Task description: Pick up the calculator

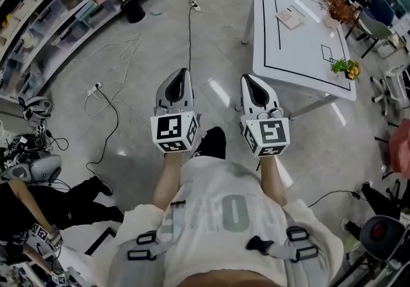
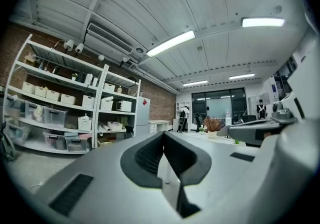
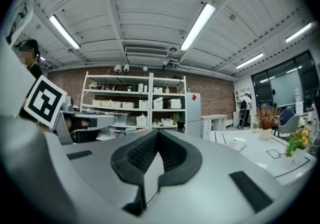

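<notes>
The calculator (image 1: 290, 16) is a pale flat slab lying on the far part of the white table (image 1: 301, 55) at the upper right; in the right gripper view the calculator (image 3: 236, 144) shows small on the tabletop, right of the jaws. Both grippers are held level over the floor, well short of the table. My left gripper (image 1: 181, 74) has its jaws together with nothing between them, tips meeting in its own view (image 2: 163, 133). My right gripper (image 1: 251, 79) is likewise shut and empty (image 3: 157, 132), and is the one nearer the table.
Two potted plants (image 1: 339, 7) (image 1: 346, 68) stand on the table's right side. Cables (image 1: 122, 55) trail over the floor, a black bin (image 1: 133, 10) stands near the shelving (image 1: 51, 4) on the left. A seated person (image 1: 38, 209) is at lower left, and office chairs (image 1: 391, 87) at right.
</notes>
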Demonstrator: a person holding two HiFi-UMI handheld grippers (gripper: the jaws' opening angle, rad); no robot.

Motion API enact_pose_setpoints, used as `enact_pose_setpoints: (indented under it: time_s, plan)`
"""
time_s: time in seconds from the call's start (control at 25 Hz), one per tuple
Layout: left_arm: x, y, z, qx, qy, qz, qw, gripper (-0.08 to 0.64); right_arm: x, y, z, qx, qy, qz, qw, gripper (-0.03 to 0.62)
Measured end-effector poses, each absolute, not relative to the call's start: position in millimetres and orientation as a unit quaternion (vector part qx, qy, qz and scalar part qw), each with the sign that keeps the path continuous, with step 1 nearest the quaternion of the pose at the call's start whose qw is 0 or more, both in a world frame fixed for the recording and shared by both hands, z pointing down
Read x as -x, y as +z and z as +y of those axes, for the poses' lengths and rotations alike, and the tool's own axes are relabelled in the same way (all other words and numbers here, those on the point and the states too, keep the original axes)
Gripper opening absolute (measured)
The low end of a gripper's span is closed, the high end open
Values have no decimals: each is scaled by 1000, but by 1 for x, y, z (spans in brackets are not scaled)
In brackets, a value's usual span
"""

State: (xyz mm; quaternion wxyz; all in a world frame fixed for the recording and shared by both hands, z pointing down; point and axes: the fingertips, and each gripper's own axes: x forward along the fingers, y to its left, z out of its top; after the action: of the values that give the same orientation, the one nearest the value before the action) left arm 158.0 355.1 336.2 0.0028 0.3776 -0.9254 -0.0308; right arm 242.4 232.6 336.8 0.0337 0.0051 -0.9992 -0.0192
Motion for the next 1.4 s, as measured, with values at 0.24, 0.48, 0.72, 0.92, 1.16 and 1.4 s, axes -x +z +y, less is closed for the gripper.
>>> enact_pose_setpoints:
  time_s: [0.24,0.48,0.72,0.92,1.16,1.4]
  plan:
    - [-116,329,340,-373,-40,-927,-16,20,-218,329,222,-3,-106,-994,30,8]
    - [-52,296,308,-375,-34,-925,-54,20,-156,304,198,-2,-140,-990,12,8]
    - [27,293,274,-382,-39,-922,-45,20,-74,305,167,7,-105,-994,19,8]
    - [109,287,245,-387,-40,-920,-45,20,3,301,134,2,-84,-996,21,8]
    - [204,270,202,-410,-59,-909,-40,20,94,290,93,-7,-36,-999,24,8]
    - [277,257,182,-410,-38,-909,-59,20,181,277,73,-6,-12,-1000,6,8]
